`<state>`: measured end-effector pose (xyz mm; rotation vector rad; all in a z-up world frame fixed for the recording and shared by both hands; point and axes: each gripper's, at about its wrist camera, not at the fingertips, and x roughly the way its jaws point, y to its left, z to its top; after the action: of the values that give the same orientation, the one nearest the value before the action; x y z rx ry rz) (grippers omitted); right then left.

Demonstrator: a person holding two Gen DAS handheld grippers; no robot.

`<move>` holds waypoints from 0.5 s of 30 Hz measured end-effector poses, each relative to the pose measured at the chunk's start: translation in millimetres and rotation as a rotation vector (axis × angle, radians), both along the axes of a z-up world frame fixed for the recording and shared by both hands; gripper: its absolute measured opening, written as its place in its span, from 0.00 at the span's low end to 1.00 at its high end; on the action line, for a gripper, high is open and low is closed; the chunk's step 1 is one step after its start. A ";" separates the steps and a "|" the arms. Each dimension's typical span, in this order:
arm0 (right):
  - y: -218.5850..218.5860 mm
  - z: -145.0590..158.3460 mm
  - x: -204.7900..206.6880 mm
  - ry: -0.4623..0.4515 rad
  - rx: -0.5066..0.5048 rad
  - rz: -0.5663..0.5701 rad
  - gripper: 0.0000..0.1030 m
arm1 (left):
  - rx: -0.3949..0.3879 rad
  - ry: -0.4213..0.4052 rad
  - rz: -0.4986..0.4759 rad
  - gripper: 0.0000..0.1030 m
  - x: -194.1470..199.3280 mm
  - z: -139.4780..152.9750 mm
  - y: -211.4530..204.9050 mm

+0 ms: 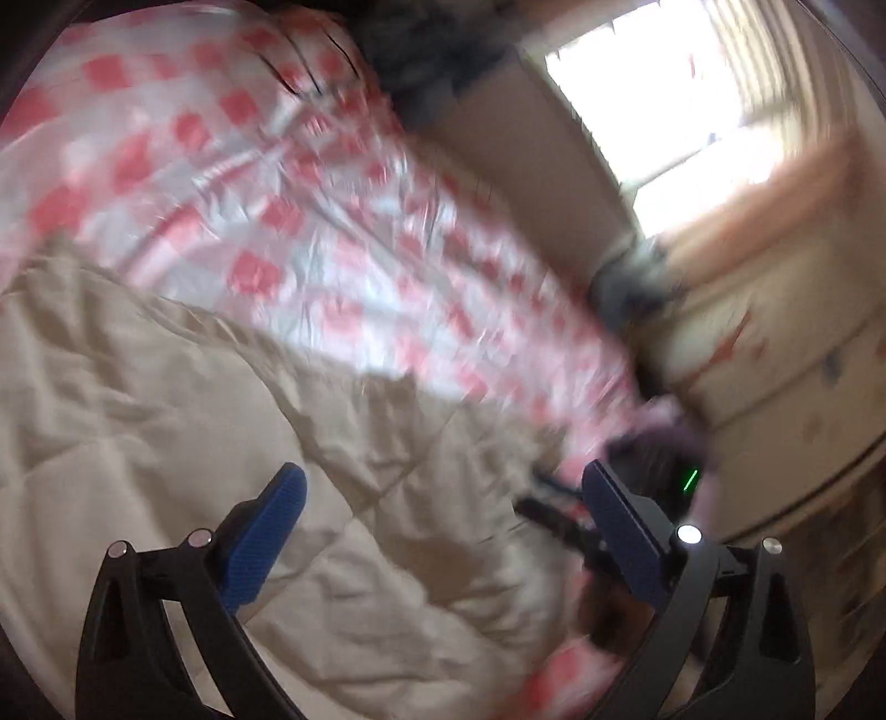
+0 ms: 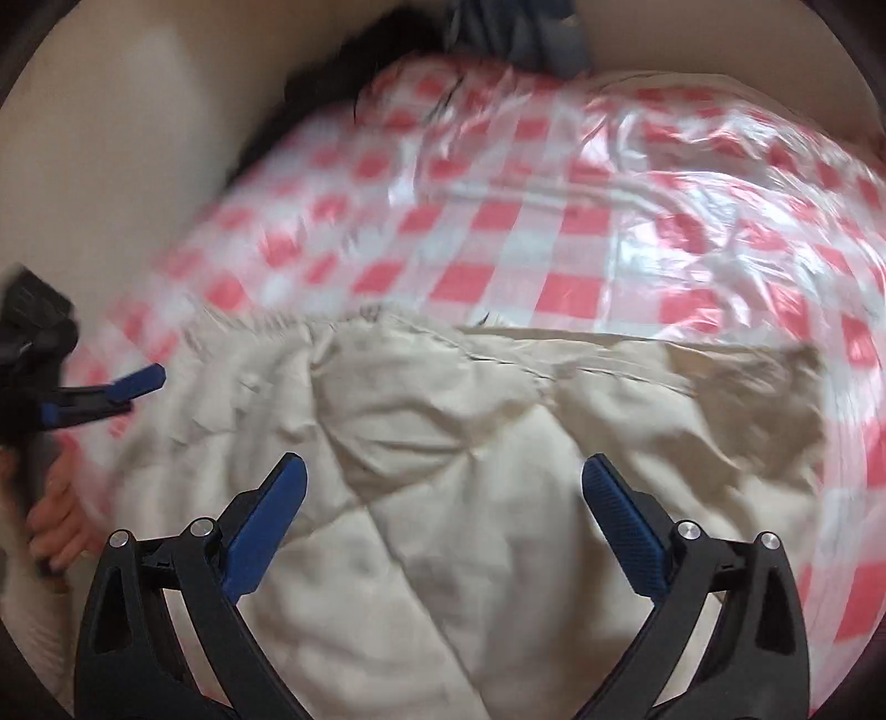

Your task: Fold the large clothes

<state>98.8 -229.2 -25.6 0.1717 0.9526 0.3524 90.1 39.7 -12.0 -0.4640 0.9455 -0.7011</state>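
Right, left wrist view first: left gripper [image 1: 443, 487] has its jaws spread wide, blue pads w/ nothing between them, hovering over a cream quilted garment [image 1: 183, 387] that lies rumpled on a red-and-white checked plastic sheet [image 1: 310, 221]. Whole pic is motion-blurred. Garment fills the lower left; the checked sheet runs diagonally from upper left down toward the right finger. Past the right finger sits the other gripper's black body w/ a green light, blurred, details not clear. Bright window [image 1: 653, 105] upper right, pale wall beside it. Dark pile of fabric [image 1: 421, 50] at the top edge, beyond the sheet.

Right wrist view: right gripper [image 2: 443, 476] is also wide apart, pads clear of the cloth, nothing pinched. Garment spreads under and ahead of it, its far edge lying across the sheet about mid-frame, stitched quilting lines visible. Checked sheet covers the upper and right parts, shiny and creased. At far left the left gripper shows side-on, jaws apart, held by a hand [image 2: 52, 515] at the garment's left edge. Dark clothes sit at the top.
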 end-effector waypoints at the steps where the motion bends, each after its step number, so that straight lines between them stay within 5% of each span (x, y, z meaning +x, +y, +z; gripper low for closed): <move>1: 13.1 -9.8 13.6 0.022 -0.079 -0.007 0.94 | 0.103 -0.025 -0.004 0.93 8.8 -13.2 -19.6; 3: 25.9 -45.8 46.9 0.114 -0.176 -0.027 0.94 | 0.215 -0.019 0.037 0.92 28.3 -42.3 -32.0; 6: 6.9 -71.8 66.1 0.192 -0.041 -0.093 0.94 | 0.214 0.036 0.083 0.92 46.4 -75.2 -22.4; 9: -7.5 -66.0 66.3 0.194 0.051 -0.120 0.94 | 0.154 0.061 0.107 0.91 46.1 -57.2 -9.6; 11: -11.9 -44.3 59.9 0.114 0.076 -0.120 0.94 | 0.129 -0.006 0.145 0.91 44.0 -26.4 0.0; 13: -16.6 -40.6 67.8 0.090 0.027 -0.151 0.94 | 0.171 -0.079 0.199 0.91 49.7 -11.2 10.3; 15: -21.1 -66.4 84.4 0.170 0.002 -0.167 0.94 | 0.207 -0.047 0.236 0.91 67.1 -23.3 18.3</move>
<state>183.2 -250.3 -92.0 0.2849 1.0971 0.1869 157.2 58.1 -35.3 -0.3669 0.8912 -0.3942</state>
